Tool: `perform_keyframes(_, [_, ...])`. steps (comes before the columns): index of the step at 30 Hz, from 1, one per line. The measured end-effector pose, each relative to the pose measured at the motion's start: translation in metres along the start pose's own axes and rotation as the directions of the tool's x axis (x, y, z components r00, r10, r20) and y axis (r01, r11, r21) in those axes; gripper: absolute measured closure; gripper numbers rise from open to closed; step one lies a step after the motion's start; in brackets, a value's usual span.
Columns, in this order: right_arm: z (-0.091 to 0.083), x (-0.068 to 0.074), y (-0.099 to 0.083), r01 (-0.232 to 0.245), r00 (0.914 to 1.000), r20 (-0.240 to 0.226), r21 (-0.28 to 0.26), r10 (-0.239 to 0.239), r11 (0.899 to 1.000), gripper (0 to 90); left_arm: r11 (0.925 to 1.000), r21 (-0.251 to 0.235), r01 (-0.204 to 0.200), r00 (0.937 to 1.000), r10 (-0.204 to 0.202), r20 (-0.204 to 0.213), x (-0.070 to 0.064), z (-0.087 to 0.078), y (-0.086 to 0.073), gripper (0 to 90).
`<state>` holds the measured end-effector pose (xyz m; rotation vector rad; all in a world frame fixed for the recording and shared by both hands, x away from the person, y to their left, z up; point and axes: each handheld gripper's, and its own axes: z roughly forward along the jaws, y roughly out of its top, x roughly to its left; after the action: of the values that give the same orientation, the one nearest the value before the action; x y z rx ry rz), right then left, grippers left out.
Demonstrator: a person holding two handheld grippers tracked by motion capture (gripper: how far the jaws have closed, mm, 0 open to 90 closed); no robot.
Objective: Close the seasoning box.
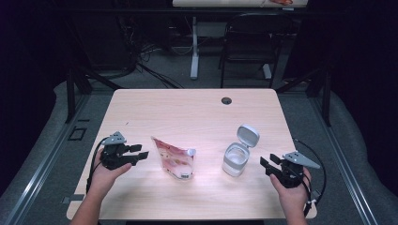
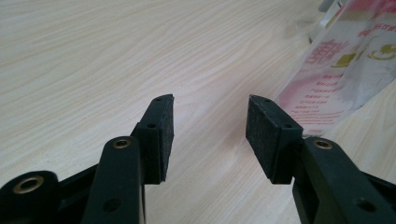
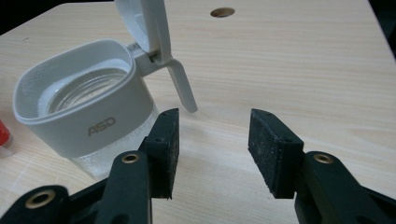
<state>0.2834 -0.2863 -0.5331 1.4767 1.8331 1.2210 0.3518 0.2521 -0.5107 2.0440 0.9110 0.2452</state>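
Both tongs rest apart and empty: left gripper just beside a pink refill pouch, right gripper near an open-lidded jar at table centre. Best grip the pouch high, steadying the jar's wall.

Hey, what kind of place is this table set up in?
Probably a lab or workshop rather than a home: a plain wooden table on grey carpet, tangled cables on the floor behind it, and a black chair by another desk.
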Motion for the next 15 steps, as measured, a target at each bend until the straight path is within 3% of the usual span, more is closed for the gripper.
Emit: perform_keyframes(15, [0.015,-0.002,-0.008,-0.023,0.9994,-0.023,0.070,0.025,0.997,49.5,0.9995,0.024,0.021,0.9997,-0.021,-0.012,-0.001,0.015,-0.008,52.2])
